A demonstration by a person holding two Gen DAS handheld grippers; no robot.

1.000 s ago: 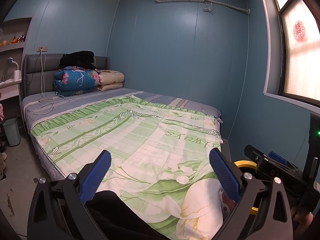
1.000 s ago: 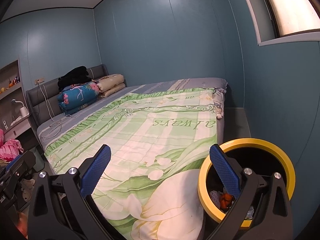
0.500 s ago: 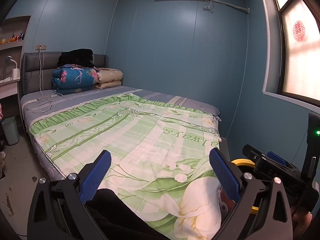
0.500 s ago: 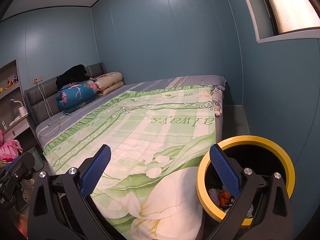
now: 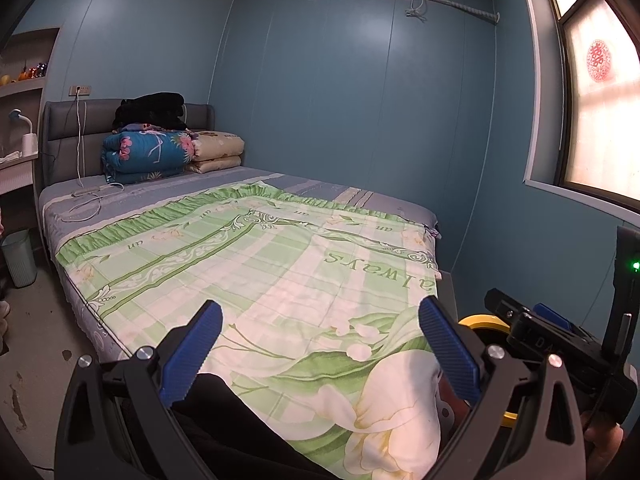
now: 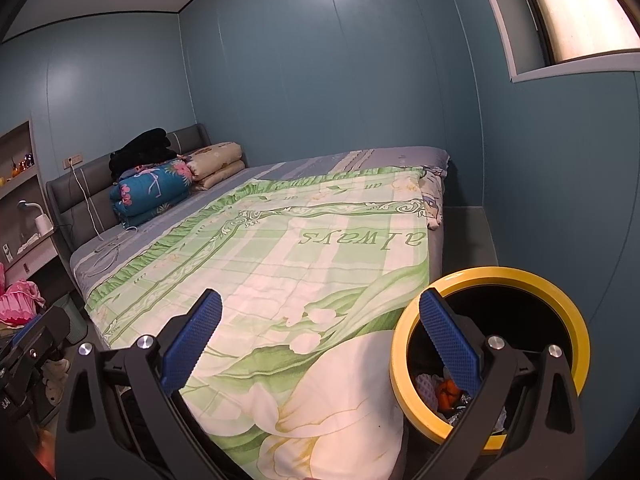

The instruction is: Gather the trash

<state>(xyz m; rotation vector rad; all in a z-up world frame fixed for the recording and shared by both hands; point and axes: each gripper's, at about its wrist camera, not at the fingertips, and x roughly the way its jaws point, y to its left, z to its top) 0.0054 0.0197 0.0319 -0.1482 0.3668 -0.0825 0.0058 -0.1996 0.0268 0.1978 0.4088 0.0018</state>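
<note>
A black bin with a yellow rim (image 6: 560, 300) stands by the foot corner of the bed, beside my right gripper's right finger; crumpled scraps and something orange (image 6: 446, 390) lie inside. My right gripper (image 6: 320, 340) is open and holds nothing, hovering over the green floral quilt (image 6: 288, 248). My left gripper (image 5: 320, 344) is also open and empty above the same quilt (image 5: 260, 256). A sliver of the bin's yellow rim (image 5: 478, 322) shows in the left wrist view behind the right finger. No loose trash shows on the quilt.
Folded blankets (image 5: 148, 156) and a black garment (image 5: 150, 108) sit at the headboard, with a white cable (image 5: 86, 200) on the sheet. A small teal bin (image 5: 18, 256) stands on the floor at left. The other gripper's body (image 5: 560, 340) is at right, near the blue wall.
Both views have drifted slightly; the bed and bin sit a little differently in frame. Both grippers stay open and empty.
</note>
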